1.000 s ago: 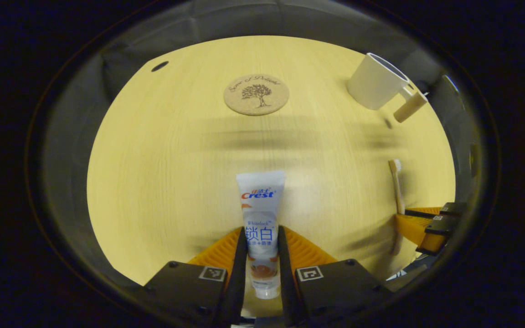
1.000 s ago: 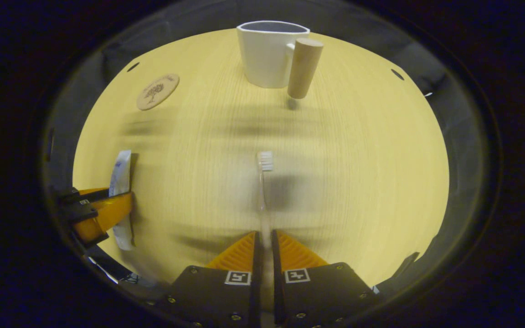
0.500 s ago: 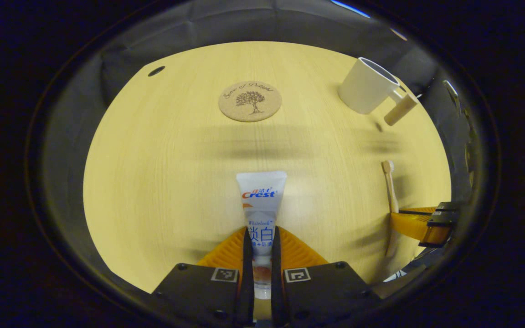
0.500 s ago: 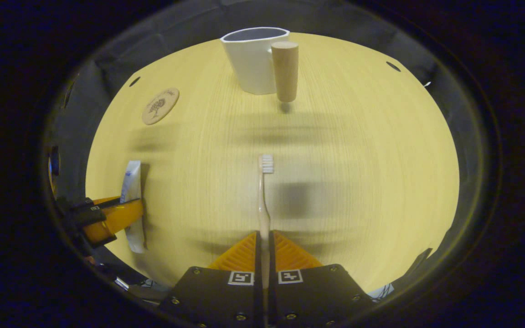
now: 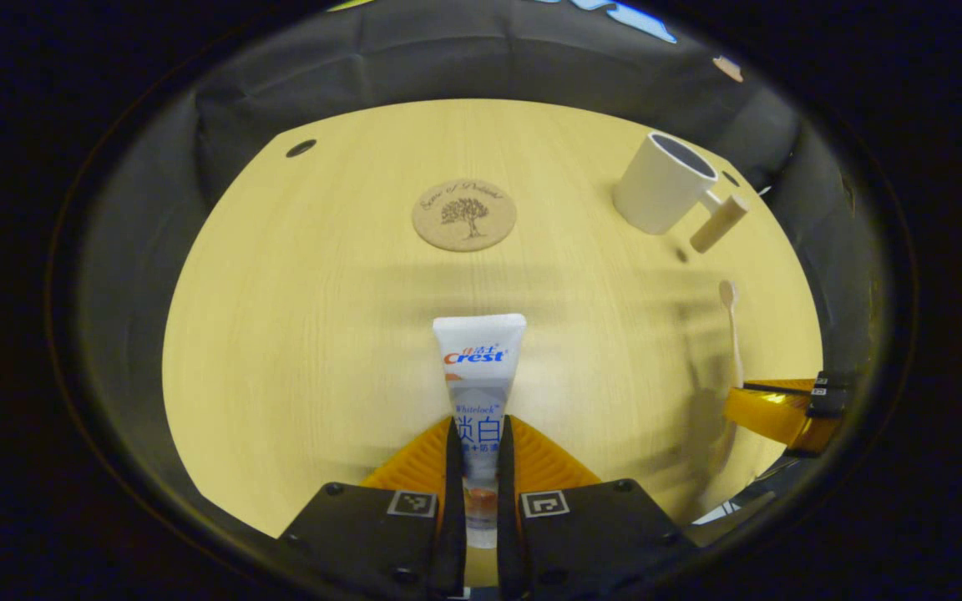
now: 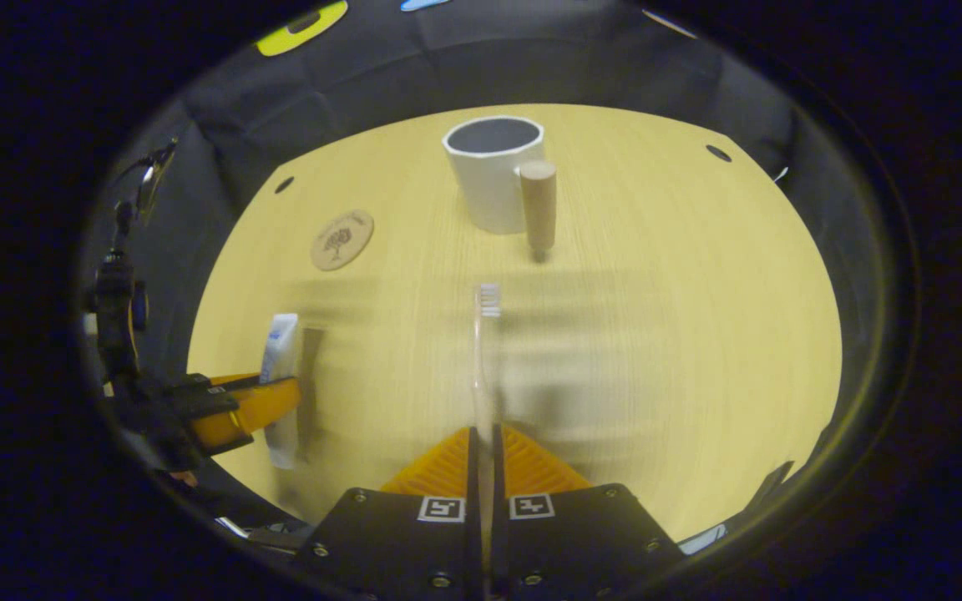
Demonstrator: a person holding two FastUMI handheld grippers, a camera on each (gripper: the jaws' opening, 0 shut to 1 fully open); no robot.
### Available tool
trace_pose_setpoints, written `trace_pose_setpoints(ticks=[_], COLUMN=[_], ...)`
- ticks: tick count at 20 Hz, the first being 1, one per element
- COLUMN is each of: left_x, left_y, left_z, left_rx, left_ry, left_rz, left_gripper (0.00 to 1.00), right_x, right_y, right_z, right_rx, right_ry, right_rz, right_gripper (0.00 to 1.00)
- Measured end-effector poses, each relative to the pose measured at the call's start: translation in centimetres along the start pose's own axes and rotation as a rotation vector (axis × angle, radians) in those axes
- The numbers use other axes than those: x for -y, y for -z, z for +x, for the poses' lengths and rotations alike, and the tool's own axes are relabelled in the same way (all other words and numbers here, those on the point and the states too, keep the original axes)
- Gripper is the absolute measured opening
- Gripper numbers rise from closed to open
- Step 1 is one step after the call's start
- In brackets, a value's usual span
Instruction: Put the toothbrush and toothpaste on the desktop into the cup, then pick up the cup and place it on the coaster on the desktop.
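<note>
Left gripper (image 5: 478, 451) clamped on the lower body of the toothpaste tube (image 5: 478, 367), crimped end pointing to 12 o'clock, held above the desktop (image 5: 297, 334). Judged soft and light — likely to flex, best gripped near the stiffer cap end. Cork coaster (image 5: 464, 214) lay flat at 12 o'clock beyond the tube; white cup (image 5: 661, 184) with wooden handle (image 5: 718, 223) stood at 2 o'clock. Right gripper (image 6: 484, 455) closed narrowly on the toothbrush (image 6: 483, 351) handle, bristles toward 12 o'clock, in line with the cup. Judged thin, stiff, light — apt to pivot if pinched loosely.
</note>
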State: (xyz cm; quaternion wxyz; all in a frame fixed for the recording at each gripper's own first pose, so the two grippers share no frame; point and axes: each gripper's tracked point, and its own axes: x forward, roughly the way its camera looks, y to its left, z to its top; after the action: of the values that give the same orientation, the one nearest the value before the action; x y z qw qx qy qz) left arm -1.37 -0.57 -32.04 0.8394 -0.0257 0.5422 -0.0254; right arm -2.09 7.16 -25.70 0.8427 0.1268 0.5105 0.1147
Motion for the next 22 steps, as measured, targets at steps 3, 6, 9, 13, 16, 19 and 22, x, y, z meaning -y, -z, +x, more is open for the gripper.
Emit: trace_pose_setpoints(ticks=[3,6,9,13,16,19,22], left_x=[0.4,1.5,2.1,3.5,4.0,4.3,4.2], left_y=[-2.1,-4.3,-6.6,-9.3,-10.8,-12.3,-13.4], left_z=[-1.0,-2.2,-3.7,-5.2,-5.9,-6.1,-6.5], left_rx=[0.086,0.163,0.239,0.331,0.388,0.438,0.476], left_ry=[0.01,0.03,0.037,0.07,0.087,0.086,0.099], left_rz=[-0.005,0.0,0.012,-0.011,-0.036,-0.032,-0.051], left_gripper=[0.21,0.21,0.21,0.21,0.23,0.23,0.21], right_x=[-0.4,-0.8,-0.9,-1.1,-1.1,-1.3,-1.3], right_y=[-2.6,-5.3,-7.9,-11.9,-15.1,-18.8,-22.4], right_z=[-1.2,-2.5,-3.5,-4.3,-4.7,-5.0,-4.8], right_rx=[0.114,0.215,0.304,0.406,0.478,0.562,0.634], right_ry=[-0.025,-0.056,-0.066,-0.072,-0.076,-0.084,-0.099], right_rz=[-0.01,-0.029,-0.05,-0.07,-0.08,-0.076,-0.062], right_gripper=[0.05,0.05,0.05,0.04,0.04,0.04,0.04])
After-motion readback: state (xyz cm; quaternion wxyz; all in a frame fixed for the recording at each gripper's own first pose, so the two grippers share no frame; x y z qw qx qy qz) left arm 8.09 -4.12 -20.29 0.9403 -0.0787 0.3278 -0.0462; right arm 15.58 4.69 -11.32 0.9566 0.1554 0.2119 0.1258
